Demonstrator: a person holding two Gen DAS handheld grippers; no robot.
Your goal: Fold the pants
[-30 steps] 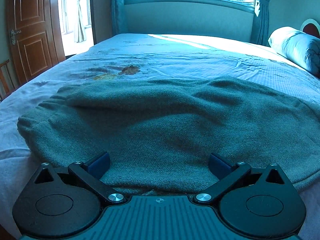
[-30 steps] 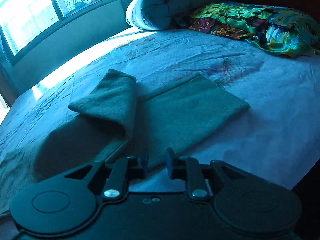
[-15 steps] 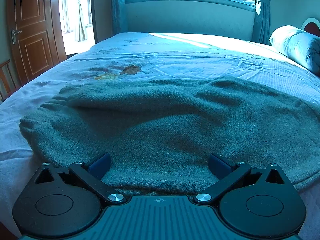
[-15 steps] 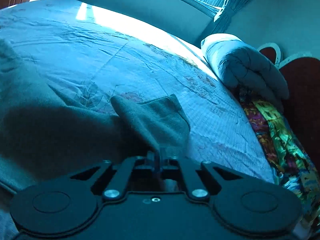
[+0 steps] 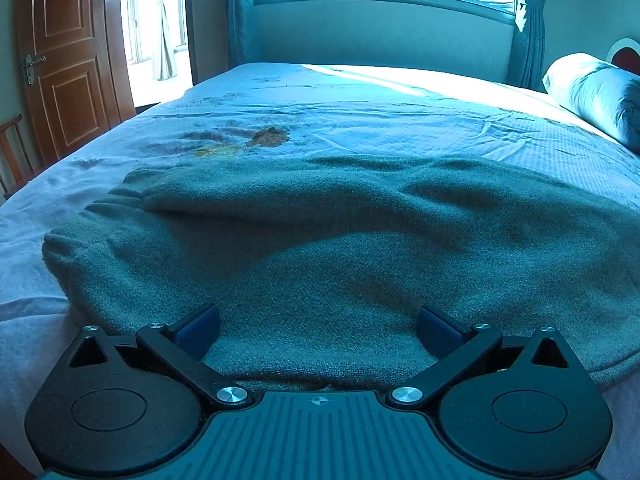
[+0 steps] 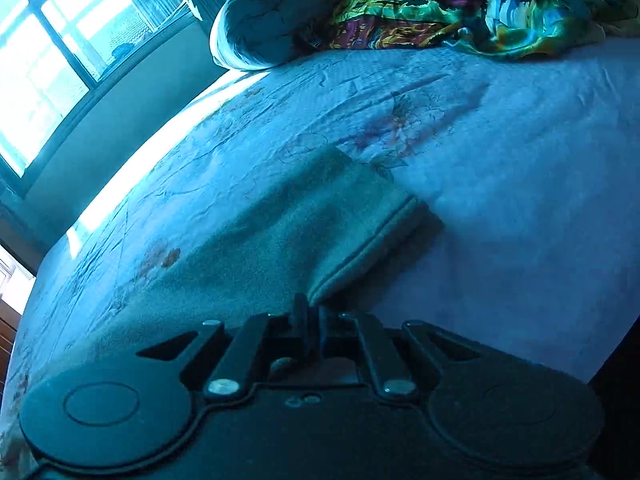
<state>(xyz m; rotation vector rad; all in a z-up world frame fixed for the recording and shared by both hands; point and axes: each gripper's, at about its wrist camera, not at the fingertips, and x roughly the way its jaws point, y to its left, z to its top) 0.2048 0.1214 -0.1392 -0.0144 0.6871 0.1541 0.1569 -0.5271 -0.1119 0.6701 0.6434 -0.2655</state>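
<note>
Left gripper: angled down, jaws wide over green pants | right gripper: rolled, clamped on hem; leg runs away from the camera

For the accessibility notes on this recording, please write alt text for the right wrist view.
The right tongs are shut on the hem edge of green pants spread on a pale floral bed sheet. Beyond lie a rolled duvet and a colourful patterned quilt at the head of the bed, with a bright window at the left.
</note>
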